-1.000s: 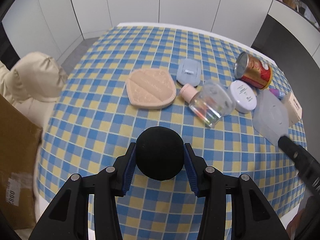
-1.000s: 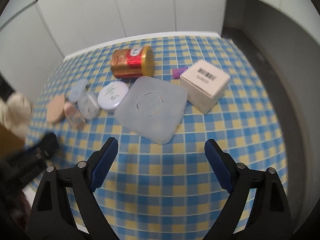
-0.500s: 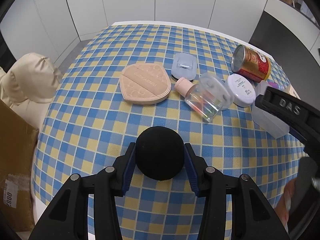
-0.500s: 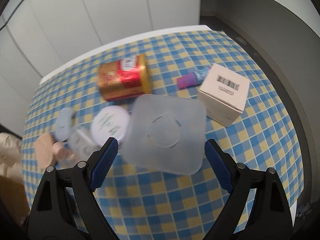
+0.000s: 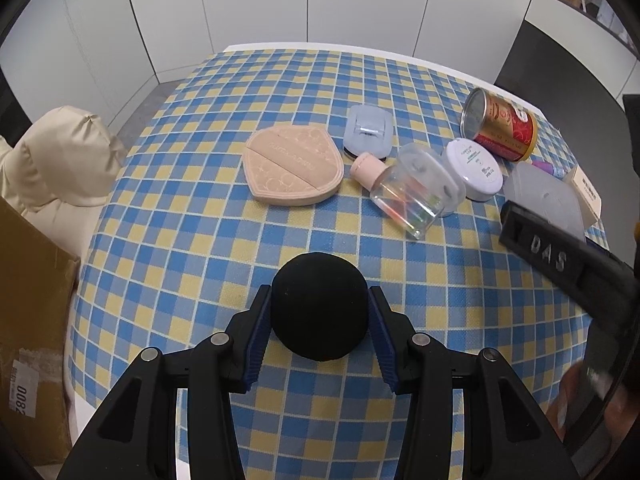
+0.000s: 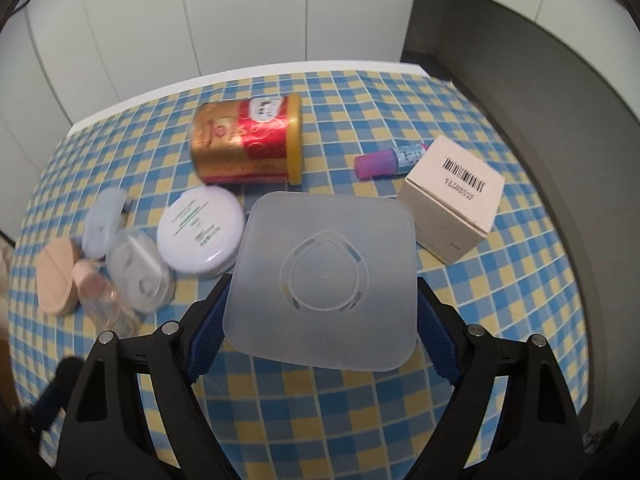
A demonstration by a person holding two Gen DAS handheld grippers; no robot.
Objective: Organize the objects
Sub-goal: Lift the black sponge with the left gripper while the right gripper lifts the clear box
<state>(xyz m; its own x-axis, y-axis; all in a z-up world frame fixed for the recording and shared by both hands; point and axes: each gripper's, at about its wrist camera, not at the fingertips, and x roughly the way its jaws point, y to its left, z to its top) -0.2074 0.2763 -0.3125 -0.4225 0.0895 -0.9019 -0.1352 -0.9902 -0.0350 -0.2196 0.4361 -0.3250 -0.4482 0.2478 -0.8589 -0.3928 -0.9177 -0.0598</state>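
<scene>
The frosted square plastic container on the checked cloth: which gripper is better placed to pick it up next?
The right gripper. Its jaws, which have just been closing, already straddle the frosted square plastic container, though a grip is not clear. The left gripper is shut on a black round sponge ball.

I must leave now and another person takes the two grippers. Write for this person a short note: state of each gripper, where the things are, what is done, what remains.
Left gripper: shut on the black sponge ball, held above the checked cloth.
Right gripper: jaws just closing around the frosted square box, one on each side; a firm grip cannot be confirmed.
On the cloth, unsorted: red tin on its side, white jar, cardboard box, purple tube, clear bottle, beige puff.
Done: ball picked up. Left: everything else to sort.
</scene>
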